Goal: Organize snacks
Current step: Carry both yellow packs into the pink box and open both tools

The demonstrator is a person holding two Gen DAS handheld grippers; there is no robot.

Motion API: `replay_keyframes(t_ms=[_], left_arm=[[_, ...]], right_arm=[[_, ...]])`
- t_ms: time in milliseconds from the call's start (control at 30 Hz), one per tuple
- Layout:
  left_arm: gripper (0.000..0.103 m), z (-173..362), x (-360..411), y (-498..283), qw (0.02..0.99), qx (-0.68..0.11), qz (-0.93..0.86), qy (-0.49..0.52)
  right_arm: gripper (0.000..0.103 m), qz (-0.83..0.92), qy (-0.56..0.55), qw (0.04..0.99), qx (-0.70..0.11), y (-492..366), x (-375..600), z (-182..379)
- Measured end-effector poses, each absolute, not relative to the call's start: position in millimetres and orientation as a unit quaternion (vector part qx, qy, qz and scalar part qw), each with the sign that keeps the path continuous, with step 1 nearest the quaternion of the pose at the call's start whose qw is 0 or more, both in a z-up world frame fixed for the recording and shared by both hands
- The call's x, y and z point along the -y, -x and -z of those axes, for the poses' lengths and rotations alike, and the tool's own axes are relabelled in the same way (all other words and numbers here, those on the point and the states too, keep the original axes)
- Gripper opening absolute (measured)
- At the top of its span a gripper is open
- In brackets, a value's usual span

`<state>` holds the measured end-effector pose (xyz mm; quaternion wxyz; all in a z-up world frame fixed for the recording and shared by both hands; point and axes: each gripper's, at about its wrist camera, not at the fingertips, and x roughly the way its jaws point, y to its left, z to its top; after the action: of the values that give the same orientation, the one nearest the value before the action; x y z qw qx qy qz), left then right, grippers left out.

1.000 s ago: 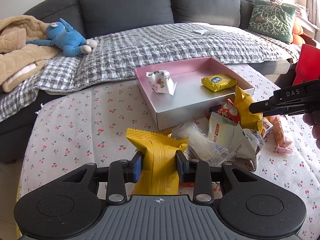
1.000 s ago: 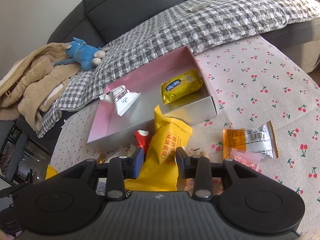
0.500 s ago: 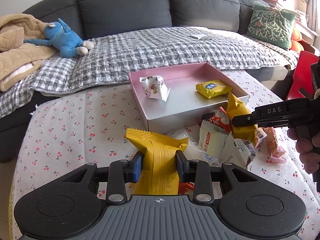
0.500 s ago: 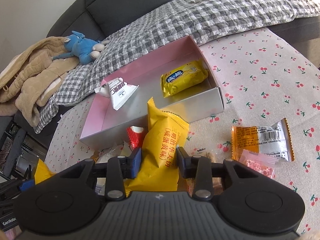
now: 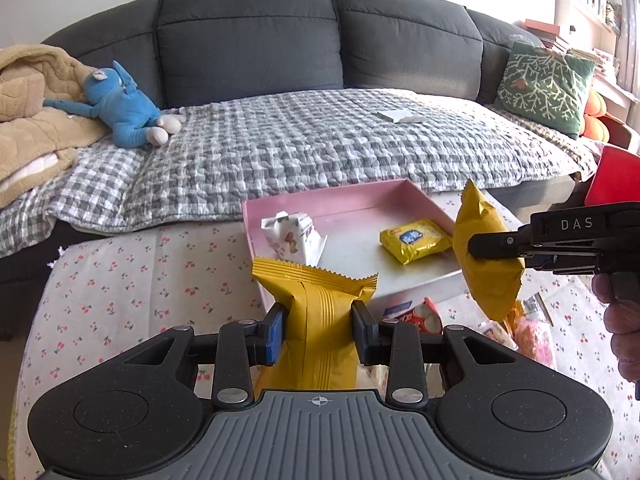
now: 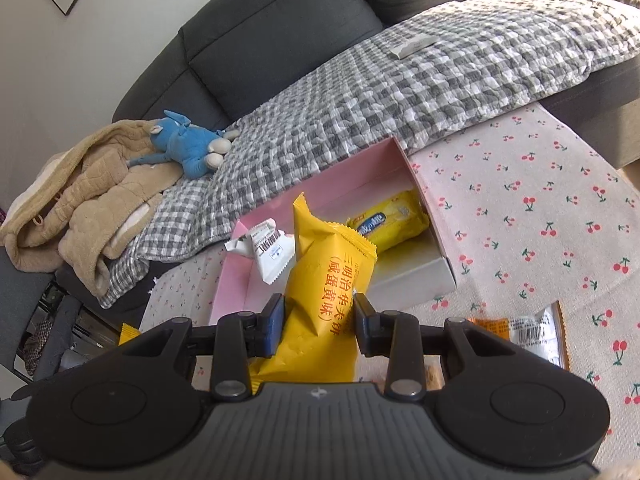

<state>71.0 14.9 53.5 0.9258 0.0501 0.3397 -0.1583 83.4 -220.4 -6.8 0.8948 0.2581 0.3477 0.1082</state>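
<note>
Both grippers are clamped, each on its own snack.

Left gripper [image 5: 319,330]: pads pressed on a ribbed yellow foil pouch with a crimped top edge [image 5: 320,300], lower centre of the left wrist view. Compared with a second ago the pouch sits higher against the scene; it now overlaps the near wall of the shallow pink-walled, grey-floored cardboard tray [image 5: 416,280], where before it stood in front of the loose pile.

Right gripper [image 6: 319,322]: pads pressed on a yellow plastic pouch printed with red characters [image 6: 332,280]. In the left wrist view this pouch [image 5: 486,256] hangs clear of the table at right of frame, beside the tray's right wall; a second ago it was down among the other wrappers. The person's hand [image 5: 622,324] is on the handle, far right.

Tray contents unchanged: a crumpled white wrapper [image 5: 294,236] and a small flat yellow biscuit packet [image 5: 414,240].

Judgement: both pickups are done and the carry to the tray is under way; release into free floor space is the remaining step. An orange-and-silver packet [image 6: 520,330] and others remain on the cherry-print tablecloth [image 6: 540,200].
</note>
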Motion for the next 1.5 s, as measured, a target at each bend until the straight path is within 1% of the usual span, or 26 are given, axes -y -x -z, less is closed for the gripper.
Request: replay_keyframes(t_ms=[233,533,800,933,967,1000,1067,1100,1133,1200,1267,1333,1400,1500], left_arm=[[0.032,-59,13,-123,0.925,-0.343,0.158,-0.024],[0.032,-39,45,-174,0.925,-0.352,0.136,-0.053],[0.031,-15,59,-202,0.923,-0.365,0.100,-0.064],[0.031,-9,63,-207,0.926,-0.358,0.096,-0.071],[0.032,-8,64,-209,0.927,-0.355,0.094,-0.075],[0.034,-7,65,-210,0.928,-0.352,0.092,-0.079],[0.035,-5,65,-212,0.927,-0.355,0.095,-0.081],[0.036,-4,65,-213,0.925,-0.358,0.100,-0.081],[0.038,-4,65,-212,0.924,-0.360,0.102,-0.082],[0.050,-2,64,-211,0.923,-0.361,0.100,-0.087],[0.054,-1,63,-209,0.923,-0.362,0.099,-0.087],[0.059,-1,61,-206,0.922,-0.365,0.098,-0.083],[0.067,-2,59,-202,0.922,-0.365,0.099,-0.080],[0.072,-5,58,-196,0.922,-0.365,0.102,-0.082]], right_arm=[[0.033,-0.121,-0.286,0.890,-0.333,-127,224,0],[0.033,-0.103,-0.297,0.883,-0.349,-179,227,18],[0.034,-0.087,-0.302,0.880,-0.355,-203,234,30],[0.034,-0.079,-0.293,0.883,-0.358,-210,236,32],[0.034,-0.077,-0.292,0.884,-0.358,-211,237,32],[0.035,-0.077,-0.293,0.884,-0.357,-211,238,33],[0.043,-0.075,-0.297,0.884,-0.353,-210,241,32],[0.051,-0.073,-0.297,0.885,-0.352,-209,242,31],[0.057,-0.070,-0.296,0.886,-0.350,-208,243,31],[0.061,-0.066,-0.292,0.889,-0.347,-206,245,29],[0.066,-0.063,-0.288,0.891,-0.345,-203,247,28],[0.073,-0.060,-0.290,0.892,-0.342,-199,250,26],[0.074,-0.056,-0.290,0.892,-0.342,-195,253,24],[0.079,-0.052,-0.285,0.894,-0.341,-190,255,20]])
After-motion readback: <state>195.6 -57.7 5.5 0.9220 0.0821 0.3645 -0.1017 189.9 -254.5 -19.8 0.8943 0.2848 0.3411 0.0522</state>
